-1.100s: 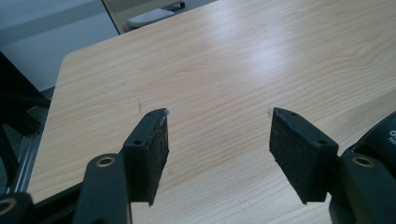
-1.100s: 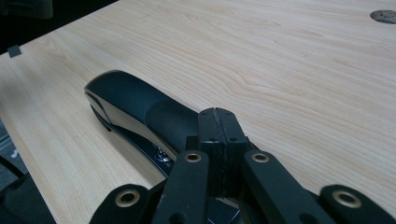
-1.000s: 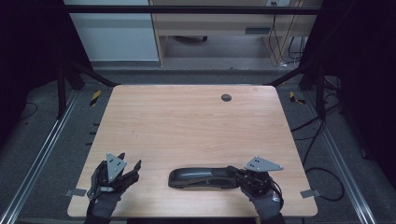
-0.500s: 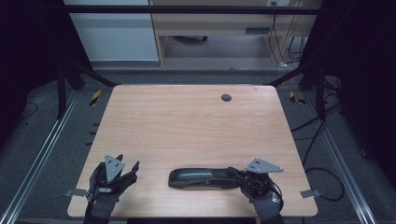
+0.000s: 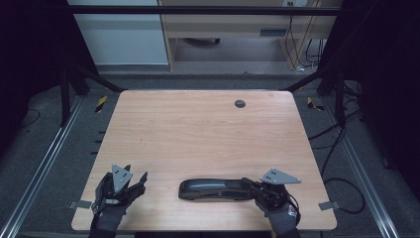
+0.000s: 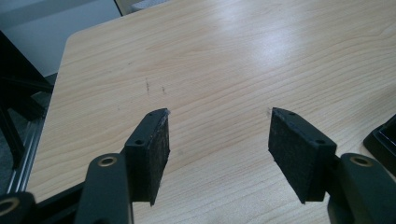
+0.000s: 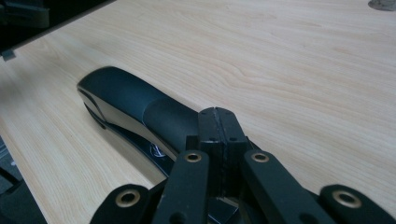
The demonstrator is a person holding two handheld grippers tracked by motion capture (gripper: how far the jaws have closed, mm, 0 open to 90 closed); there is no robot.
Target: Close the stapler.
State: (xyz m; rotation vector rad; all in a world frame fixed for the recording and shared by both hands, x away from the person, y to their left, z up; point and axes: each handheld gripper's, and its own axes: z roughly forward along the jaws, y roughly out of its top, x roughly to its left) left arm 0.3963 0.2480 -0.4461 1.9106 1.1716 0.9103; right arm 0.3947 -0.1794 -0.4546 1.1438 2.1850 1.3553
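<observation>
Your right hand-held gripper point(image 7: 219, 116) rests clenched against the stapler point(image 5: 215, 189); the left point(image 6: 217, 140) waits released. Spread the right before grasping it on the surface point(image 5: 198, 134).

My work place in a dim room

My wooden counter point(image 5: 198, 134) stands on grey carpet floor point(image 5: 64, 163); behind it I see a wooden desk point(image 5: 233, 25) and black cables point(image 5: 341, 139).

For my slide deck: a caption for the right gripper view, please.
Right gripper, jaws shut, poised over the rear of a black stapler on the wooden table.
</observation>
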